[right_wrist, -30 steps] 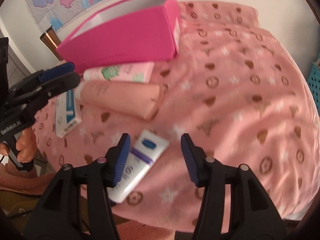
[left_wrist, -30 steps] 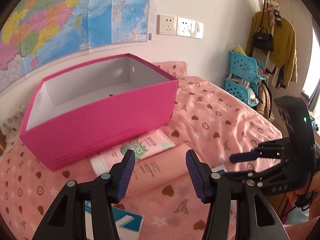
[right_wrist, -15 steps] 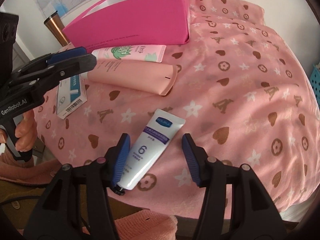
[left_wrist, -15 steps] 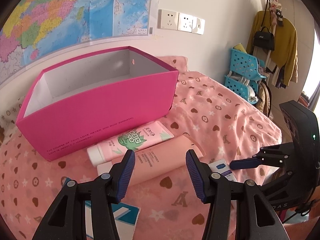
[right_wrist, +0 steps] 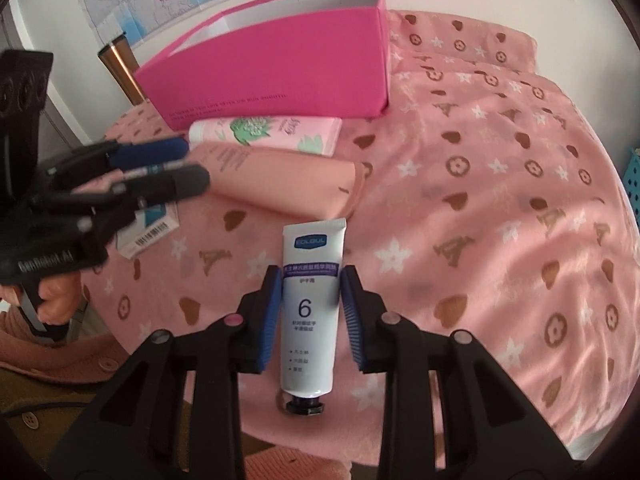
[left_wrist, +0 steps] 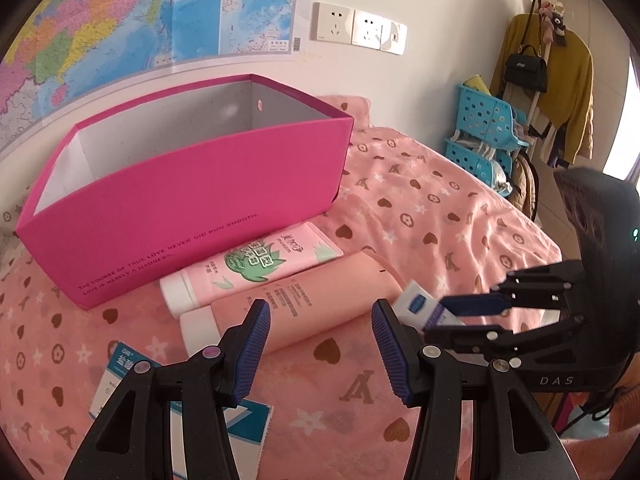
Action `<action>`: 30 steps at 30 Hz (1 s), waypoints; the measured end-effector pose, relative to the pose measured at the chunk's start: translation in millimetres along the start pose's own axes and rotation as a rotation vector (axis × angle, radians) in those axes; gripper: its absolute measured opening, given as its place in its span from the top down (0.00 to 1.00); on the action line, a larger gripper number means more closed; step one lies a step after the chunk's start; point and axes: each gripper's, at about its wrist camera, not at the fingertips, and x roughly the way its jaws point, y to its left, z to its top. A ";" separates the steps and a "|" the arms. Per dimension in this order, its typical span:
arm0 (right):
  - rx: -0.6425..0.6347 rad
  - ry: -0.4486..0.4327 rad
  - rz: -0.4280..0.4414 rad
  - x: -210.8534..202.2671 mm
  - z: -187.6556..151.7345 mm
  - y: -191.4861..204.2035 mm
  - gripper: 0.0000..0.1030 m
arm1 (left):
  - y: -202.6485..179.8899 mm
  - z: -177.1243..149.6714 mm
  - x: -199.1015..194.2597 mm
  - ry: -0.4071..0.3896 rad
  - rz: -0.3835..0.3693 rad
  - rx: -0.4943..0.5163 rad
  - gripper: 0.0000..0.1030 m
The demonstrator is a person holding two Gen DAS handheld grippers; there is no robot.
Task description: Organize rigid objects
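Left wrist view: your left gripper (left_wrist: 320,344) sits bottom centre w/ jaws standing apart, nothing between the pads, hovering over the salmon tube (left_wrist: 296,308) that lies across mid-frame; fine print on it is too small to read. Just behind it lies the pink tube w/ green plant graphic (left_wrist: 252,268), white cap to the left, Chinese label. Behind that, the magenta box (left_wrist: 192,204) fills centre-left, open top, grey inside; its front reads "THE COURSE OF TRUE LOVE NEVER DID RUN SMOOTH. LOVE IS MERELY A MADNESS." A blue-and-white carton (left_wrist: 120,364) peeks out lower left, partly under the gripper. At right, your right gripper (left_wrist: 460,316), marked "DAS", is clamped on the white tube (left_wrist: 412,304). All rest on the pink heart-print bedspread (left_wrist: 440,216); a map (left_wrist: 120,20) is upper left. Right wrist view: right gripper (right_wrist: 310,316), bottom centre, has just been closing and its pads now press both sides of the white tube (right_wrist: 310,308), black cap toward you, label "EOLGUL" w/ a big "6". Left gripper (right_wrist: 176,164), mid-left, reads "GenRobot.AI", jaws apart. Upper centre: magenta box (right_wrist: 272,72), w/ plant tube (right_wrist: 272,132) and salmon tube (right_wrist: 280,184) in front; carton (right_wrist: 152,232) w/ barcode at left.
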 end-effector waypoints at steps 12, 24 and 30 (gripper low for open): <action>-0.060 -0.005 0.071 11.0 6.7 9.9 0.55 | 9.6 -4.8 9.3 0.047 -0.030 -0.010 0.48; -0.056 0.010 0.059 -5.8 -21.0 8.0 0.55 | -12.0 -13.0 21.6 0.103 -0.082 0.060 0.48; -0.035 0.037 0.110 -10.4 -30.2 10.6 0.55 | -16.0 -19.8 22.6 0.167 -0.204 0.039 0.48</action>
